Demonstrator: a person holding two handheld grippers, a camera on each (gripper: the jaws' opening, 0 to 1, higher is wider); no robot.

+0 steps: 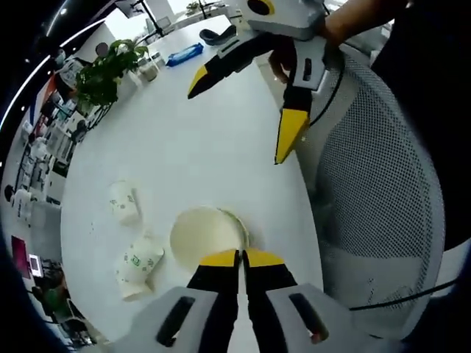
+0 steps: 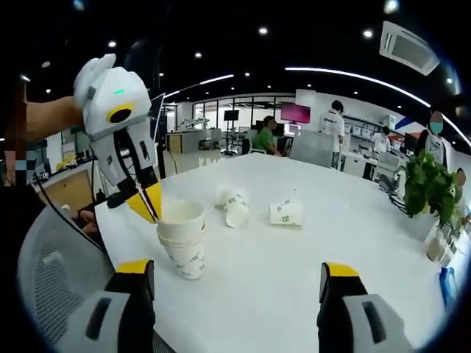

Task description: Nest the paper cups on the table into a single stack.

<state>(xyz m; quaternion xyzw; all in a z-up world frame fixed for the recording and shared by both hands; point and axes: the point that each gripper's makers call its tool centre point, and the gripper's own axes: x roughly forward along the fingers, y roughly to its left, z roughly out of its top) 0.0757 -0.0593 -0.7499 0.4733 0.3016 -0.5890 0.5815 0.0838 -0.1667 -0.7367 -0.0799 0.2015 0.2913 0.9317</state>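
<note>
Left gripper [image 2: 151, 208]: clamped down on the rim of the cup stack [image 2: 184, 243]. In the right gripper view its yellow tips pinch the near edge of the top cup, and in the left gripper view the two jaws sit pressed together right at the stack's [image 1: 208, 237] rim.

Right gripper [image 2: 235, 276]: wide open, nothing in it. Jaws well apart in its own view; in the left gripper view it [image 1: 239, 118] hangs above the table with its yellow tips spread.

Cup stack: a few paper cups nested together, standing upright with the mouth up, near the table edge on the chair side.

Loose cups: two more, both lying on their sides further in on the table. In the right gripper view one [image 2: 235, 207] is just beyond the stack and the other [image 2: 287, 212] is near it, off to the side. Same pair in the left gripper view, one [image 1: 124, 201] and another [image 1: 138, 265]. White with a small green print.

Table [image 2: 309, 257]: big, white, rounded edge.

Chair [image 1: 383, 198]: grey mesh backrest right up against the table edge.

Plant [image 1: 109, 70]: leafy green thing at the far side of the table.

Blue pack [image 1: 184, 54]: lying flat at the far end, can't tell what it is.

Background: open office, ceiling lights, a few people at desks.
</note>
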